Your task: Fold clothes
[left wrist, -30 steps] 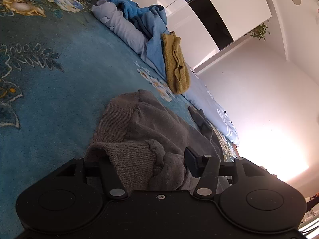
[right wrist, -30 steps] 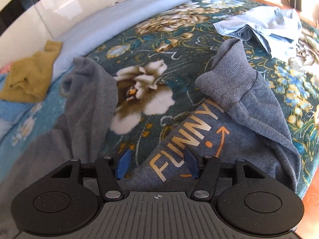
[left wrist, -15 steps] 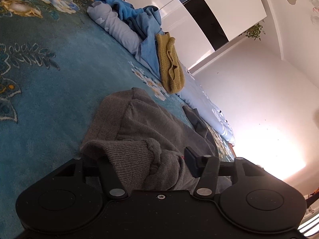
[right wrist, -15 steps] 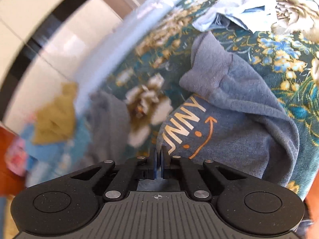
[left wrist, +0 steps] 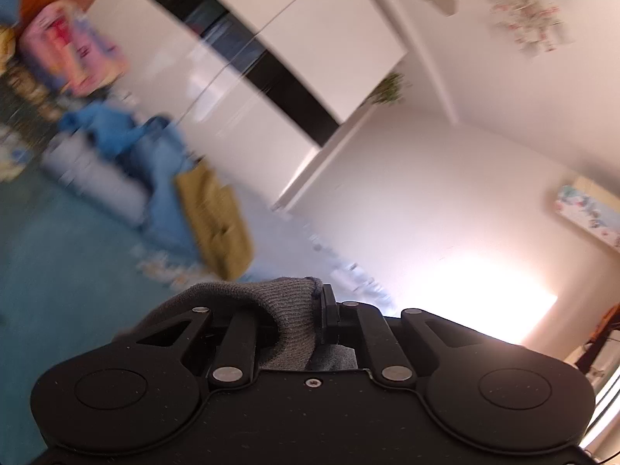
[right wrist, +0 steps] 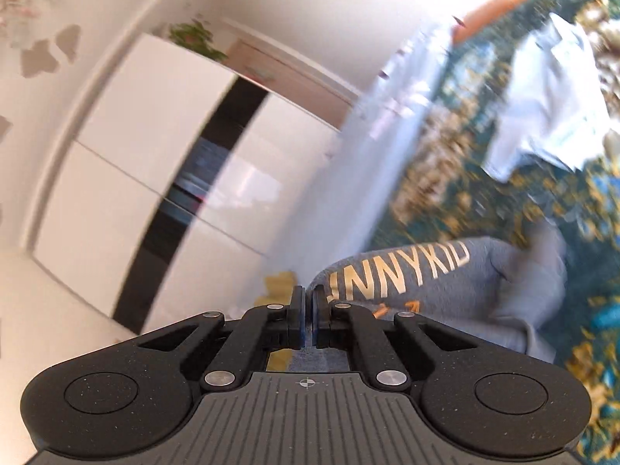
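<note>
Both fisheye views are bright and heavily motion-blurred. In the left wrist view a blown-out glare patch (left wrist: 492,283) washes the pale wall at lower right, and the mustard-yellow knitted garment (left wrist: 217,217) and blue bedding smear into streaks. In the right wrist view the glossy white wardrobe doors (right wrist: 128,162) reflect daylight, and straight edges bow outward. Only the black gripper bodies stay sharp.

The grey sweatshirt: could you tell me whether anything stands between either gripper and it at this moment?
Nothing visible does. The left gripper has its jaws shut on a ribbed edge of the grey sweatshirt, and the right gripper is shut on the fabric beside the gold lettering. No other garment intervenes.
</note>
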A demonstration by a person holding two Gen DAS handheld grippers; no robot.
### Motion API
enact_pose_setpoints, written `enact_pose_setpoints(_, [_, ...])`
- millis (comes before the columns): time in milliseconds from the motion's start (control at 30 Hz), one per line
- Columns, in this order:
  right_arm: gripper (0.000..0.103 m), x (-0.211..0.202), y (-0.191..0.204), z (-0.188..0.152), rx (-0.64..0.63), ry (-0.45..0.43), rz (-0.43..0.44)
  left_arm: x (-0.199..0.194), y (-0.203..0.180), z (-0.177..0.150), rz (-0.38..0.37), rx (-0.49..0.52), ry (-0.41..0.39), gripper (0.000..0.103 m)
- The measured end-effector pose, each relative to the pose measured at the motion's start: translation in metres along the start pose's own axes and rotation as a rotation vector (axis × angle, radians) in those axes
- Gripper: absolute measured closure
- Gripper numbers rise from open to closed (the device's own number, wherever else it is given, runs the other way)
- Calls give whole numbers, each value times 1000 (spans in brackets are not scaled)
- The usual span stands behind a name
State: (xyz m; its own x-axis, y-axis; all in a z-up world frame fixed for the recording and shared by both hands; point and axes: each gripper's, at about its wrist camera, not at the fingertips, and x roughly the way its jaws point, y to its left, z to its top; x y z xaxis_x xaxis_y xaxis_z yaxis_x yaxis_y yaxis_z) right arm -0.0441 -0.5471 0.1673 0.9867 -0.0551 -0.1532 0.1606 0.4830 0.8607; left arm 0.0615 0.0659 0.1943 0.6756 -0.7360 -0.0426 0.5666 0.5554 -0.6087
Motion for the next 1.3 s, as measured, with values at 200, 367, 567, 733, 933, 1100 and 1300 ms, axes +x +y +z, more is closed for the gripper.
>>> enact_pose_setpoints(200, [101,-26,60,43,-55,-111,164,3,-62,61,-127,144,-119,96])
enact_pose_setpoints(367, [101,-57,105,70,-127,-193,262,-23,-111,100,-199,235,-213,96])
enact_pose_setpoints(567, [101,-88,145,100,-223,-264,336,-41,-124,104,-190,258,-225,95])
enact_pose_setpoints(733, [101,-63,143,101,-277,-227,265,-20,-81,80,-108,175,-165,94])
enact_pose_setpoints(933, [101,12,95,62,-255,-109,122,4,-15,41,8,47,-82,94])
enact_pose_setpoints(1100, [101,88,32,14,-185,-5,24,24,58,3,136,-107,-7,95])
enact_pose_setpoints(1300, [101,181,1,-24,-145,107,-56,48,106,22,228,-115,-15,95])
